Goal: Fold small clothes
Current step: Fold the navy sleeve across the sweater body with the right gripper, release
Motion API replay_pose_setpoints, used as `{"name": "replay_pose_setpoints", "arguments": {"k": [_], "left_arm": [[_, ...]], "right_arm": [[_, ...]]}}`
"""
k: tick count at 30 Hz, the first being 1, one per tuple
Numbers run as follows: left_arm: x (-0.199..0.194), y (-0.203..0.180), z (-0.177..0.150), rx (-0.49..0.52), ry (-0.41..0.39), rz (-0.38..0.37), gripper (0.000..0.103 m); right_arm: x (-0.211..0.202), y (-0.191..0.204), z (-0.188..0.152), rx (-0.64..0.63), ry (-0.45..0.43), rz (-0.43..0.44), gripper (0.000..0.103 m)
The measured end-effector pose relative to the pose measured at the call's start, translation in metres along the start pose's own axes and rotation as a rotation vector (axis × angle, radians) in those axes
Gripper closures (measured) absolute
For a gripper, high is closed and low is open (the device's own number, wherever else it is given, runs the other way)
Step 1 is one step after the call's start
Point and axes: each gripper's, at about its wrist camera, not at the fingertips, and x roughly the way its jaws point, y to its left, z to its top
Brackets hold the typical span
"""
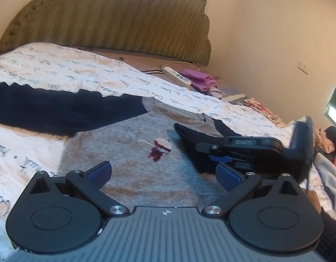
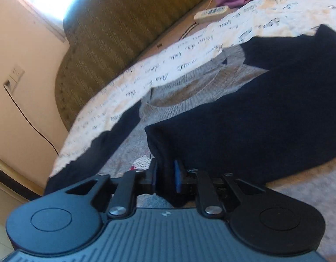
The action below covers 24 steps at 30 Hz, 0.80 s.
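One small sweater (image 1: 133, 152) is the whole job right now: grey body with navy sleeves, lying face up on my printed bedspread (image 1: 58, 69), little red figure (image 1: 160, 149) on the chest. My right tongs (image 2: 166, 180) are clamped on the cuff end of the navy sleeve (image 2: 255, 120), and that sleeve is draped across the grey front. My left tongs (image 1: 163, 173) are spread wide with nothing in them, hovering low over the hem side of the body. The other sleeve (image 1: 47, 109) lies stretched out flat to the side, well apart from both tongs.

How I'd do this bit well, I think: carry the cuff straight across so the sleeve lands square on the chest, keep it low so it doesn't twist, and use the empty left tongs to pin the grey body so it doesn't drag along (knit like this looks grabby). Let go only once it's flat.

Further up the bed there's a power strip (image 1: 176, 76) and some purple cloth (image 1: 199, 79) by the headboard (image 1: 115, 21), nowhere near the fold.
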Motion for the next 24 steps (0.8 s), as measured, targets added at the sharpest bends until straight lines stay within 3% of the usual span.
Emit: {"name": "replay_pose_setpoints", "arguments": {"k": [3, 6, 10, 11, 12, 14, 16, 18, 19, 24], "left_arm": [[0.018, 0.004, 0.009, -0.121, 0.038, -0.105, 0.0], [0.058, 0.009, 0.017, -0.295, 0.119, -0.206, 0.0], [0.119, 0.003, 0.021, -0.373, 0.237, -0.18, 0.012], [0.132, 0.001, 0.021, -0.377, 0.267, -0.178, 0.022], [0.142, -0.002, 0.021, -0.371, 0.284, -0.16, 0.034], [0.153, -0.011, 0.023, -0.322, 0.275, -0.12, 0.039], [0.157, -0.019, 0.025, -0.265, 0.271, -0.087, 0.06], [0.16, -0.023, 0.025, -0.236, 0.275, -0.046, 0.094], [0.16, -0.024, 0.026, -0.224, 0.269, -0.029, 0.098], [0.125, -0.035, 0.046, -0.091, 0.148, -0.015, 0.098]], "right_arm": [[-0.046, -0.016, -0.009, -0.018, -0.087, 0.007, 0.069], [-0.08, -0.037, -0.026, -0.025, -0.118, -0.051, 0.054], [-0.099, -0.062, -0.042, -0.018, -0.117, -0.102, 0.056], [-0.103, -0.068, -0.044, -0.005, -0.125, -0.083, 0.056], [-0.104, -0.073, -0.047, -0.002, -0.137, -0.063, 0.056], [-0.104, -0.077, -0.054, -0.016, -0.164, -0.047, 0.057], [-0.104, -0.077, -0.059, -0.034, -0.183, -0.051, 0.056], [-0.102, -0.077, -0.058, -0.032, -0.184, -0.044, 0.056], [-0.101, -0.078, -0.057, -0.022, -0.185, -0.034, 0.056], [-0.102, -0.085, -0.056, 0.012, -0.188, 0.001, 0.056]]}}
